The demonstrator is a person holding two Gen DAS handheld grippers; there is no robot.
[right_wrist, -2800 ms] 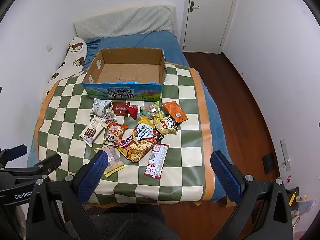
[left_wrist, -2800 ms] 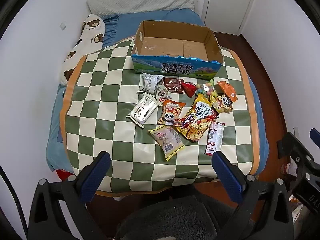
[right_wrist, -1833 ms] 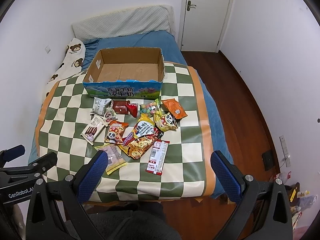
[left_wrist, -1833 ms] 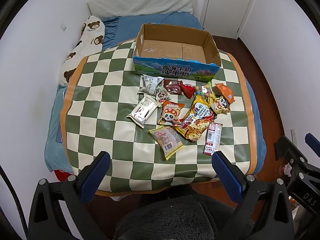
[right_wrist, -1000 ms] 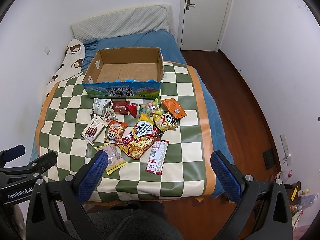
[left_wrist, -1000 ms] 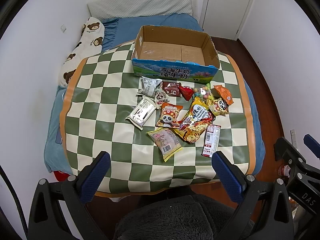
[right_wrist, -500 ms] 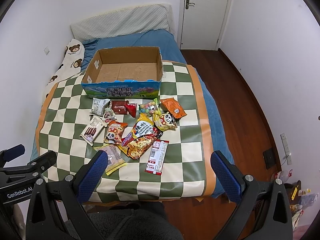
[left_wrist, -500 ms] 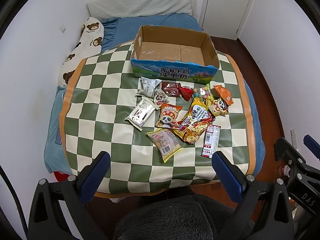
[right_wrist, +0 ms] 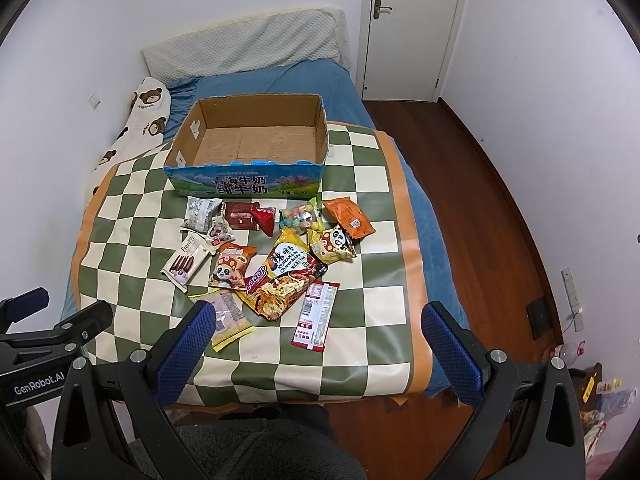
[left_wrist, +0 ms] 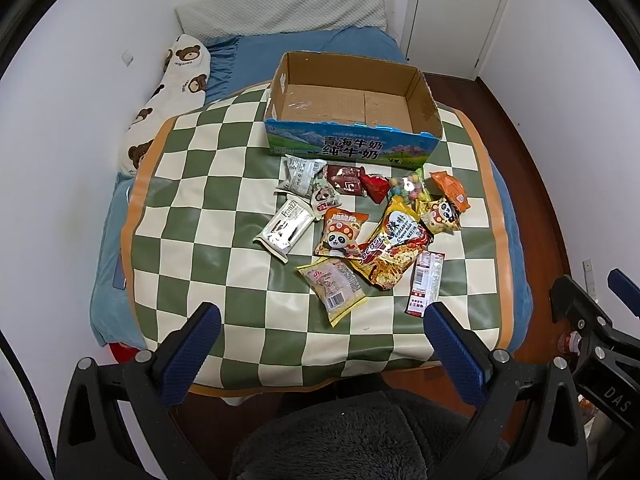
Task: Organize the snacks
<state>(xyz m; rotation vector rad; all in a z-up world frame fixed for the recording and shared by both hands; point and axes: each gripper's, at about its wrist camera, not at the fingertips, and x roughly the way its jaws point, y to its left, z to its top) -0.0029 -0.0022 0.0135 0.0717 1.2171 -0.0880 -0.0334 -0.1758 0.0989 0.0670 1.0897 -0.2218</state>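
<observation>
A pile of snack packets [left_wrist: 372,224] lies on a green-and-cream checkered mat [left_wrist: 192,216] spread over a bed, just in front of an empty open cardboard box [left_wrist: 352,120]. The left gripper [left_wrist: 320,344] and right gripper [right_wrist: 316,340] hang above the mat's near edge, both spread wide and holding nothing, well apart from the snacks.

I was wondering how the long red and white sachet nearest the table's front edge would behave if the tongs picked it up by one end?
The red and white sachet looks thin and flat, so it would likely droop when held by one end. Its glossy film may be slippery. It seems light, lying apart from the noodle packet, so lifting it probably disturbs nothing.
</observation>
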